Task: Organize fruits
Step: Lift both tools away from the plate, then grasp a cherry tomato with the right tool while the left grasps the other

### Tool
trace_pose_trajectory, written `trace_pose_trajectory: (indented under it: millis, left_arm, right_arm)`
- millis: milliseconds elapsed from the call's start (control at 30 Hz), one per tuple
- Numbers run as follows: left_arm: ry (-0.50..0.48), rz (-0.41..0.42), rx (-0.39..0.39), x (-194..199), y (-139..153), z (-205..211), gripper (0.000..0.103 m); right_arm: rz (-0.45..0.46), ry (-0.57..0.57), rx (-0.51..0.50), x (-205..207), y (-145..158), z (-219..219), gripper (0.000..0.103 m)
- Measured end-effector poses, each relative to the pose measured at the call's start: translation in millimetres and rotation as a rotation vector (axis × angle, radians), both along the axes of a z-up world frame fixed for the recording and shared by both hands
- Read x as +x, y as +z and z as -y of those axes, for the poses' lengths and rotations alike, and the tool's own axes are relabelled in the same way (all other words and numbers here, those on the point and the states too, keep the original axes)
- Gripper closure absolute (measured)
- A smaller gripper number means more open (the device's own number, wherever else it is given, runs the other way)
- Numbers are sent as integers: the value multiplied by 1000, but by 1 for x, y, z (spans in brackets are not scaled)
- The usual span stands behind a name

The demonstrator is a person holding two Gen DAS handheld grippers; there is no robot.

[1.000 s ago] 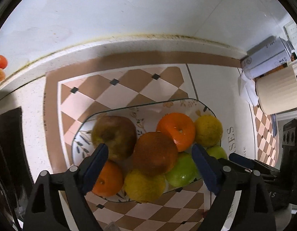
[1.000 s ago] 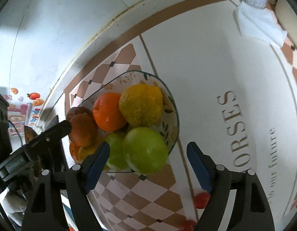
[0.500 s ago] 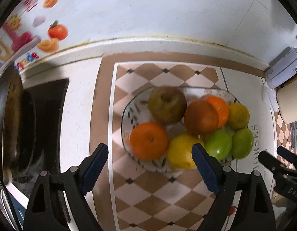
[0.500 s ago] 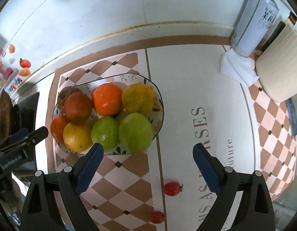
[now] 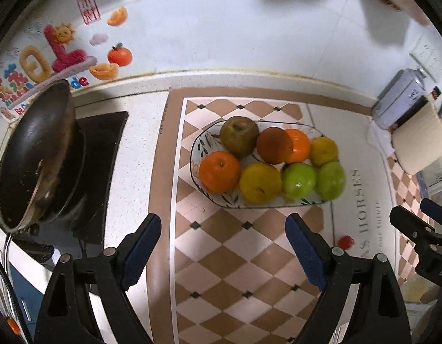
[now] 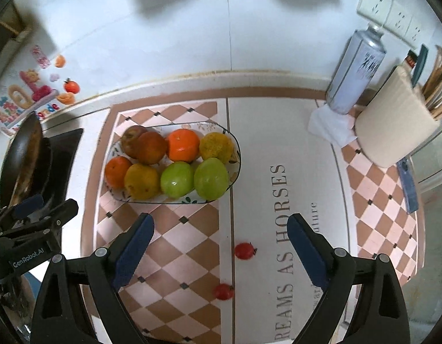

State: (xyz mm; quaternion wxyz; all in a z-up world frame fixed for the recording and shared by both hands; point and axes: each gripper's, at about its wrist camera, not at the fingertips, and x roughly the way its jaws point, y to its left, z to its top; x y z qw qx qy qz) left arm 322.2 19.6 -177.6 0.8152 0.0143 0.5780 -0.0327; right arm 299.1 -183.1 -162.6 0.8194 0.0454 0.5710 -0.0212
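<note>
A patterned oval plate (image 5: 205, 140) (image 6: 235, 154) on the checkered mat holds several fruits: oranges (image 5: 219, 171), a brownish apple (image 5: 238, 136), yellow citrus (image 5: 259, 182) and two green apples (image 6: 211, 178). Two small red tomatoes (image 6: 244, 250) (image 6: 224, 291) lie loose on the mat in front of the plate; one shows in the left wrist view (image 5: 345, 241). My left gripper (image 5: 223, 246) is open and empty, held back from the plate. My right gripper (image 6: 220, 243) is open and empty, with the nearer-to-plate tomato between its fingers' line.
A dark wok (image 5: 37, 154) sits on a black stove at the left. A white spray can (image 6: 355, 71), crumpled tissue (image 6: 331, 124) and a beige roll (image 6: 393, 132) stand at the back right. The tiled wall runs behind the counter.
Both grippers have pulled back and up from the plate, so the whole plate, the stove and the loose tomatoes have come into view. Both stay open and empty.
</note>
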Motion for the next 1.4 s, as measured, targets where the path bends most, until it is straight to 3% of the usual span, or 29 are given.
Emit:
trace_pose_trajectory:
  millis: [433,800,1233,1400]
  left_arm:
    - [-35,156,-28,-63,83,10,14]
    - [-33,221,-58,-97,122,8,14]
    - [-42,211,-68,-111,125,14,14]
    - [-37,202,-66,-107,121,16,14]
  right_arm:
    - [154,49,-1,-72,89,-10,7]
    - [231,47,6,-108,136,-7,7]
    - [250,46,35,-114,146,-2,7]
    - [236,38,108,-103,136,8,7]
